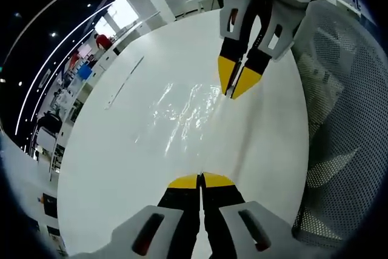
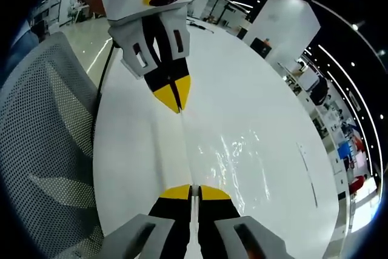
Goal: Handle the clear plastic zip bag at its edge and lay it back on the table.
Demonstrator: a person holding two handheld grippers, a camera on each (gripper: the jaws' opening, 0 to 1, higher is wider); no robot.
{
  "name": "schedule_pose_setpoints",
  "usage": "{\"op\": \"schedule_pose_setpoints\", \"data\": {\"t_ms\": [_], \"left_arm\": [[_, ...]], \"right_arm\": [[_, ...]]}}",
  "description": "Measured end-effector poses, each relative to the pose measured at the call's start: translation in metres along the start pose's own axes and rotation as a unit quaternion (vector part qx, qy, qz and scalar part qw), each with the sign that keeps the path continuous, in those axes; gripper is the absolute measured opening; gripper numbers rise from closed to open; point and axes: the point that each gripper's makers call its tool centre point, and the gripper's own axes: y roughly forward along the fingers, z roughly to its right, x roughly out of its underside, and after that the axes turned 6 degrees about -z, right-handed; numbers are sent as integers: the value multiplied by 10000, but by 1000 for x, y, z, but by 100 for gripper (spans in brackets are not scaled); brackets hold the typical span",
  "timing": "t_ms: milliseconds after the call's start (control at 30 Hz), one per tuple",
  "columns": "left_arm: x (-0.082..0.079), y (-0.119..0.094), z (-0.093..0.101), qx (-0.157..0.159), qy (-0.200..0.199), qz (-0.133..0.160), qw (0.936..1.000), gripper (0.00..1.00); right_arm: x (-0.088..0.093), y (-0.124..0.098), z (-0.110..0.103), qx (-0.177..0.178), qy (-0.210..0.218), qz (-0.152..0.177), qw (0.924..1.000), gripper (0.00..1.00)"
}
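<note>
The bag [image 1: 188, 113] is hanging stretched between the two grippers over the white table [image 1: 121, 168], its glossy film wrinkling at the middle. It looks light, limp and slippery, so the edge is the place to pinch. The left gripper [image 1: 200, 181] is clamped on its near edge; the right gripper [image 1: 237, 83], at 1 o'clock, is pinching the far edge. The right gripper view is showing the mesh chair [image 2: 42, 137] at 9 o'clock; the left gripper view is showing it at 3 o'clock.
</note>
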Motion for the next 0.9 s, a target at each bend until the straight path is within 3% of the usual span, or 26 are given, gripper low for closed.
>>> {"op": "schedule_pose_setpoints", "data": {"t_ms": [900], "left_arm": [[5,3,-3,-13,-71,-36,10000,0]], "right_arm": [[18,-4,4,74,132,-129,9998,0]]}}
